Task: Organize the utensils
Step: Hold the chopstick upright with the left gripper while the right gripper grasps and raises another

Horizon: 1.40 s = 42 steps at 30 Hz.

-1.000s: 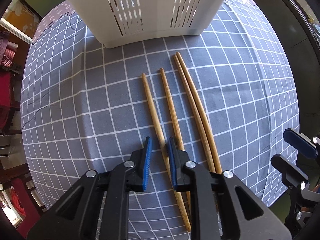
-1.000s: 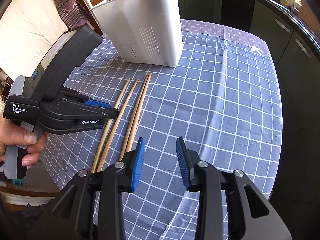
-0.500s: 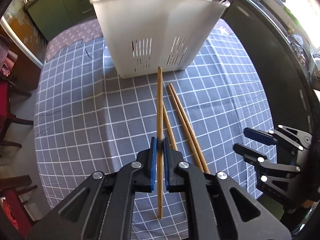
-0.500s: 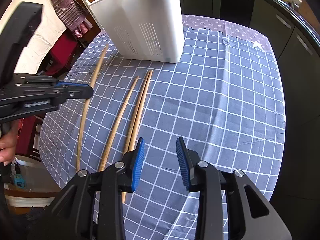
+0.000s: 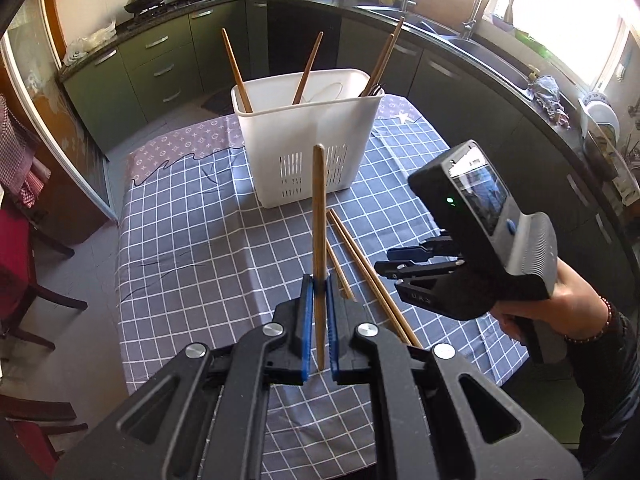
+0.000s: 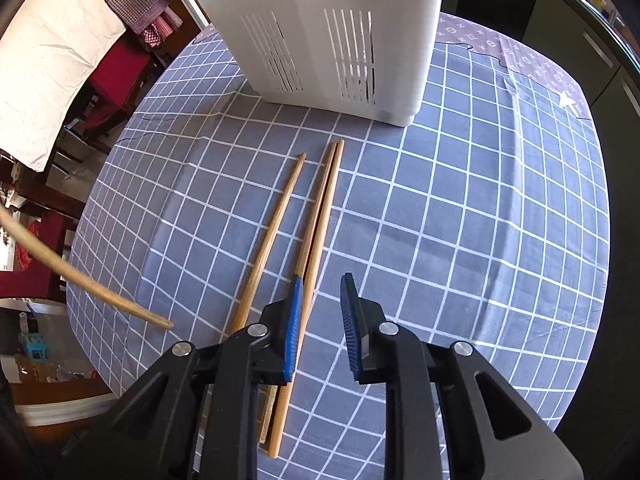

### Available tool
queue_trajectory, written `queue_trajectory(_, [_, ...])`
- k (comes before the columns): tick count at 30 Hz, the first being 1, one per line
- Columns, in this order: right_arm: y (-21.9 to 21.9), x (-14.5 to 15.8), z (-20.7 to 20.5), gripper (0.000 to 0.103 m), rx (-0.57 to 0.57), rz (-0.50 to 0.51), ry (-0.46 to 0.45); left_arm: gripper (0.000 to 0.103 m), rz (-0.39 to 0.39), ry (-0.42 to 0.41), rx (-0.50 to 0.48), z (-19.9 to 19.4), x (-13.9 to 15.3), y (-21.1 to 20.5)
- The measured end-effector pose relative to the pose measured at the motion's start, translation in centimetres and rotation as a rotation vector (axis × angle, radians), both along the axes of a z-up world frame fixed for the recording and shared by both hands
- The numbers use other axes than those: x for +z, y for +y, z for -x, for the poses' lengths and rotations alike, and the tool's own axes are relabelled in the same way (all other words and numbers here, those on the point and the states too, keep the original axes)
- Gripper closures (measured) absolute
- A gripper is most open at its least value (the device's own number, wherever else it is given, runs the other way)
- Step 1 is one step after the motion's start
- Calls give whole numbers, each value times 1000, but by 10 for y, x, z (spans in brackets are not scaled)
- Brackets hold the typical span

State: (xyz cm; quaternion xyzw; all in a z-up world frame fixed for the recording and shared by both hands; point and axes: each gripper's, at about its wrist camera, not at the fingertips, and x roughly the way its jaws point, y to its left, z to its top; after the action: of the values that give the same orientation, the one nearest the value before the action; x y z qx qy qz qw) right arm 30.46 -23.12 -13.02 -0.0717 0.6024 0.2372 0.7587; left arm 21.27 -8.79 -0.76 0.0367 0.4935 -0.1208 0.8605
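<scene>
My left gripper (image 5: pixel 317 286) is shut on a wooden chopstick (image 5: pixel 319 216) and holds it raised, pointing toward the white slotted utensil basket (image 5: pixel 308 148). Several chopsticks stand in the basket. The held chopstick's end also shows at the left of the right wrist view (image 6: pixel 100 292). My right gripper (image 6: pixel 320 300) is open and empty, low over the table, its left finger over a touching pair of chopsticks (image 6: pixel 320 216). A single chopstick (image 6: pixel 272 232) lies just left of the pair. The right gripper also shows in the left wrist view (image 5: pixel 400 266).
The table carries a grey checked cloth (image 6: pixel 460 220). The basket (image 6: pixel 332 32) stands at its far side. Red chairs (image 5: pixel 16 248) stand to the left. Dark kitchen cabinets and a sink counter (image 5: pixel 460 52) run behind and to the right.
My left gripper closed on one chopstick and lifted it off the cloth, tilting up toward the basket. My right gripper moved forward and down over the chopsticks left on the table.
</scene>
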Motion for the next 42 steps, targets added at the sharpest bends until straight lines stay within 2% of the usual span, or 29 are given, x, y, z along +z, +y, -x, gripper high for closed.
queue_trajectory(7, [10, -15, -12, 87, 2, 47, 27, 96, 7, -13, -14, 5, 3, 5])
queue_trajectory(17, [32, -18, -11, 87, 43, 107, 25, 96, 1, -21, -33, 9, 4, 3])
queue_trajectory(31, [56, -27, -13, 87, 48, 142, 29, 96, -18, -22, -41, 11, 4, 0])
queue_trajectory(34, [57, -27, -13, 92, 43, 151, 14, 96, -21, -22, -44, 11, 5, -2])
queue_trajectory(38, [50, -28, -13, 95, 20, 117, 15, 96, -23, -23, -40, 11, 5, -3])
queue_trajectory(42, [33, -14, -7, 95, 4, 77, -17, 96, -23, -20, -41, 10, 5, -3])
